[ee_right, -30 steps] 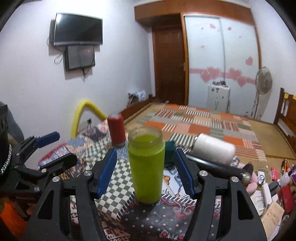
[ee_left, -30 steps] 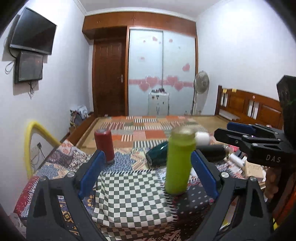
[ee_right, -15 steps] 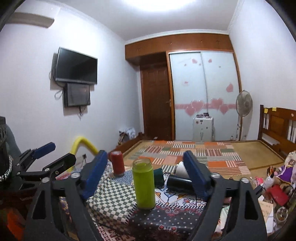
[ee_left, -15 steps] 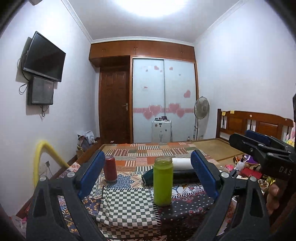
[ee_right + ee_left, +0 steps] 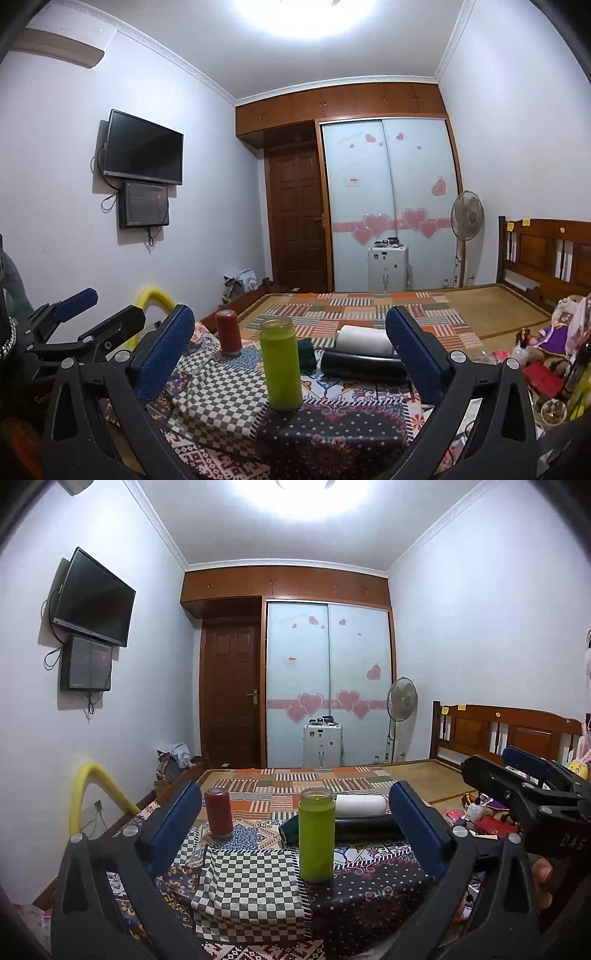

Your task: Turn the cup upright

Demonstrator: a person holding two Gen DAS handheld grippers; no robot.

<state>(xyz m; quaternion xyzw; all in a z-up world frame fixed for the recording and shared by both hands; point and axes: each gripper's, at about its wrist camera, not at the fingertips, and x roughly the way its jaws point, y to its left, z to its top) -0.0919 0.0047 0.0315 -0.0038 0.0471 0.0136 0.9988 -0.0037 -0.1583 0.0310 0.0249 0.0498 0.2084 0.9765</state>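
A lime-green cup (image 5: 316, 835) stands upright, mouth up, on the patterned cloths of the table; it also shows in the right wrist view (image 5: 280, 363). My left gripper (image 5: 295, 827) is open and empty, held back from the cup and above the table. My right gripper (image 5: 290, 349) is open and empty too, also back from the cup. Each gripper shows at the edge of the other's view: the right one (image 5: 524, 775) and the left one (image 5: 85, 310).
A red cup (image 5: 219, 812) stands at the back left. A dark teal cup (image 5: 290, 830), a black bottle (image 5: 364, 363) and a white cylinder (image 5: 364, 338) lie behind the green cup. A checkered cloth (image 5: 247, 882) covers the table's front. Clutter (image 5: 543, 373) lies at the right.
Both grippers have pulled back and risen away from the green cup, which stays upright on the table. Both have opened wider.
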